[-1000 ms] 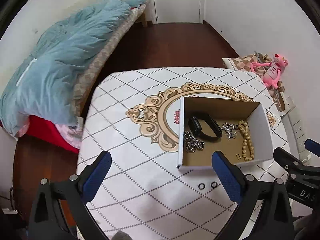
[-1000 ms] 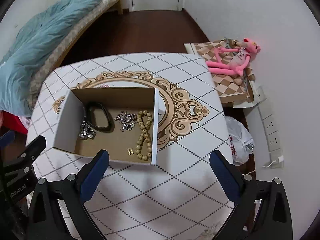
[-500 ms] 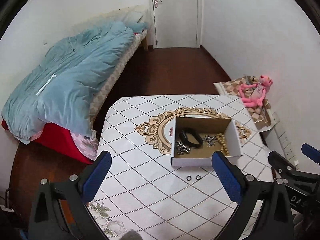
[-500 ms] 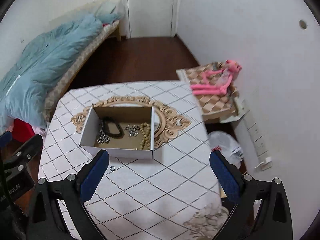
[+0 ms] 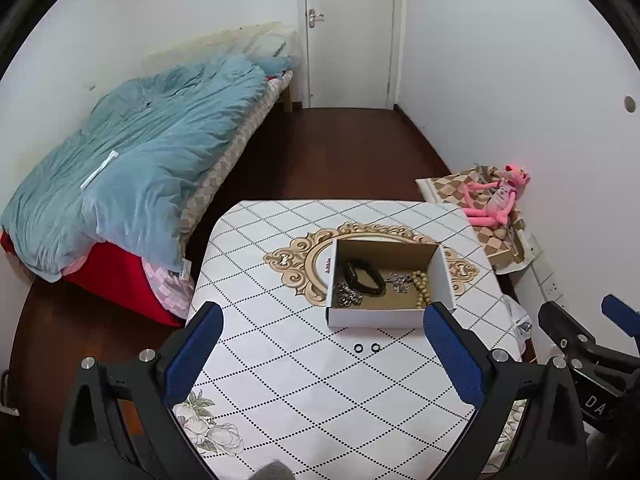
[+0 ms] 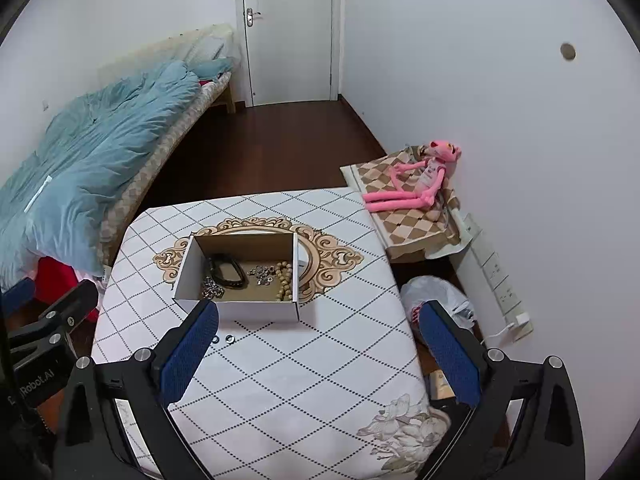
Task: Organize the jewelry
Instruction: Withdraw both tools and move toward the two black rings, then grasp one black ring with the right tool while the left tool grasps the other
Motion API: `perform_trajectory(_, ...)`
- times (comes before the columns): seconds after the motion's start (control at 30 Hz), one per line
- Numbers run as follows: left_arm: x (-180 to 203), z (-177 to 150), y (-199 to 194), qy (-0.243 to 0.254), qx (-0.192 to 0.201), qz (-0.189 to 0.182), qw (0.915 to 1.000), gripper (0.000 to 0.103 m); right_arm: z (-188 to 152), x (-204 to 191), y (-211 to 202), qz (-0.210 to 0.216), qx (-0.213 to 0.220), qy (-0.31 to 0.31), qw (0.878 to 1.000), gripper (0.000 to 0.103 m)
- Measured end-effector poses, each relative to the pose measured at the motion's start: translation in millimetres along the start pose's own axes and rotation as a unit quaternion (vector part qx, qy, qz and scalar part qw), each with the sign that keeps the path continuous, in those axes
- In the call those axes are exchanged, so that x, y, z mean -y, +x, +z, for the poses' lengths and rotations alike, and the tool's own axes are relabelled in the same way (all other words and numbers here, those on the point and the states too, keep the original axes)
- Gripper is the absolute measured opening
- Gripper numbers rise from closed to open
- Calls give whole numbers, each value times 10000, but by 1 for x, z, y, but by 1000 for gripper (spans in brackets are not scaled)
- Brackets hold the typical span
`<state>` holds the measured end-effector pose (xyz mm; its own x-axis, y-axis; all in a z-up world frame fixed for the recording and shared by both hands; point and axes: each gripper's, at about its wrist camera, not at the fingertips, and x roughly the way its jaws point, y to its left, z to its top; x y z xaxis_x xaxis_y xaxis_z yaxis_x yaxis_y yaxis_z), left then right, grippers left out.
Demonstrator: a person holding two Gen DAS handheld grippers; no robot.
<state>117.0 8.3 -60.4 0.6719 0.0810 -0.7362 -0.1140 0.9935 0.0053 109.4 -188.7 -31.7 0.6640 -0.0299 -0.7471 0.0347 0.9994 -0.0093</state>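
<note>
I am in a home bedroom: a low bed [image 5: 132, 184] with a rumpled blue duvet [image 5: 152, 152] lies along the left wall, a white door [image 5: 348, 32] closes the far end, dark wood floor [image 5: 328, 152] runs between, and a pink plush toy [image 6: 420, 180] sits against the right wall.

Room beyond the table [image 5: 280, 360]: bed [image 5: 224, 168] along the left wall, rumpled blue duvet [image 5: 140, 168] over it, red cloth [image 5: 116, 276] at its near end. White door [image 5: 348, 32] at the far end, dark wood floor [image 5: 340, 152]. Pink plush toy [image 6: 420, 184] on a checkered cushion [image 6: 408, 224] against the right wall. White plastic bag [image 6: 436, 296] and a power strip [image 6: 500, 280] near it.
</note>
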Motion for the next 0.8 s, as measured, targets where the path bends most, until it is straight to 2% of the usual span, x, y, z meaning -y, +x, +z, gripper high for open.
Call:
perform_trajectory(0.13, -6, -10, 29, -21, -191, 201, 9996, 102, -8, 1, 30, 234, -300, 89, 9992, 102)
perform_trajectory(0.23, -13, -25, 61, -15, -483, 459, 9978, 102, -26, -8, 72, 545, -662, 153, 9962, 101)
perform_trajectory(0.3, -21, -39, 90, 25, -804, 651, 9946, 102, -39, -19, 100, 698, -818, 67, 9942, 86)
perform_trajectory(0.33, -25, -46, 102, 44, -944, 755, 9927, 102, -43, -23, 110, 782, -884, 43, 9930, 68)
perform_trajectory(0.37, -28, -52, 112, 55, -1062, 830, 9909, 102, -49, -29, 125, 896, -980, 12, 9911, 60)
perform_trajectory(0.5, -40, -72, 140, 62, -1448, 989, 9845, 102, -69, -55, 177, 1193, -1306, -160, 9841, 58)
perform_trajectory(0.6, -50, -81, 153, 7, -1651, 1039, 9808, 102, -79, -75, 198, 1286, -1292, -391, 9825, 57)
perform_trajectory(0.8, -58, -86, 167, 58, -1794, 1134, 9772, 102, -90, -103, 224, 1208, -1361, -764, 9803, 38)
